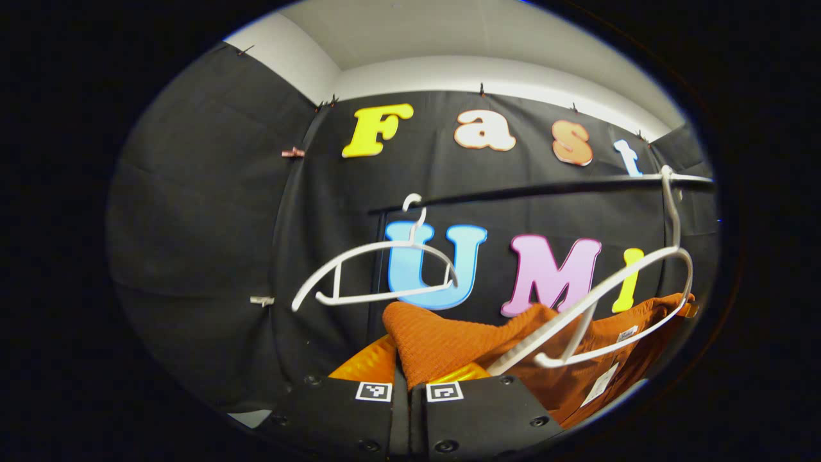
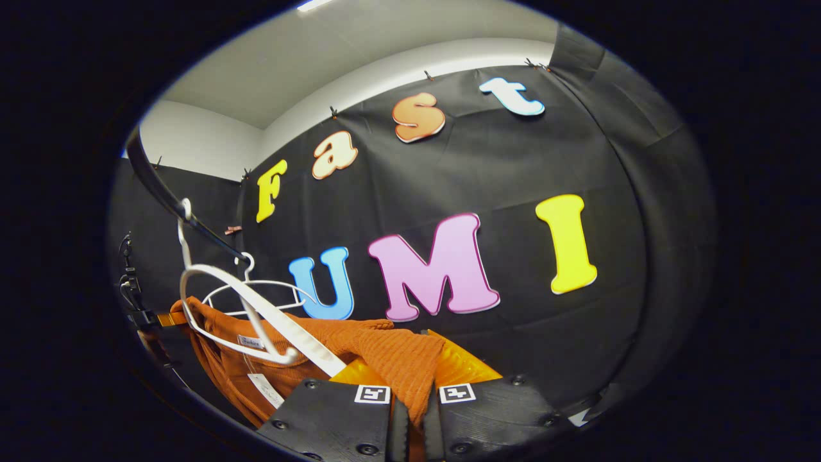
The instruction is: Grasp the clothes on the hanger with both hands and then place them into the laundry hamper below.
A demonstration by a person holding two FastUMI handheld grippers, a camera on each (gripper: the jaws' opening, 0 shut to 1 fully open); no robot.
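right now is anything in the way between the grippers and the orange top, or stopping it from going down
Nothing between them: both grippers look shut on the orange top. The white hanger lies against the top's collar and hooks the rail; it may catch. The hamper cannot be judged.

We see our right gripper (image 2: 414, 401) closed, both fingers (image 2: 333, 417) pinching a fold of the orange garment (image 2: 385, 350). Up and left of the fingers, the garment drapes off a white hanger (image 2: 256, 308) hooked on a dark rail (image 2: 167, 192); a second white hanger (image 2: 256, 289) hangs just behind.
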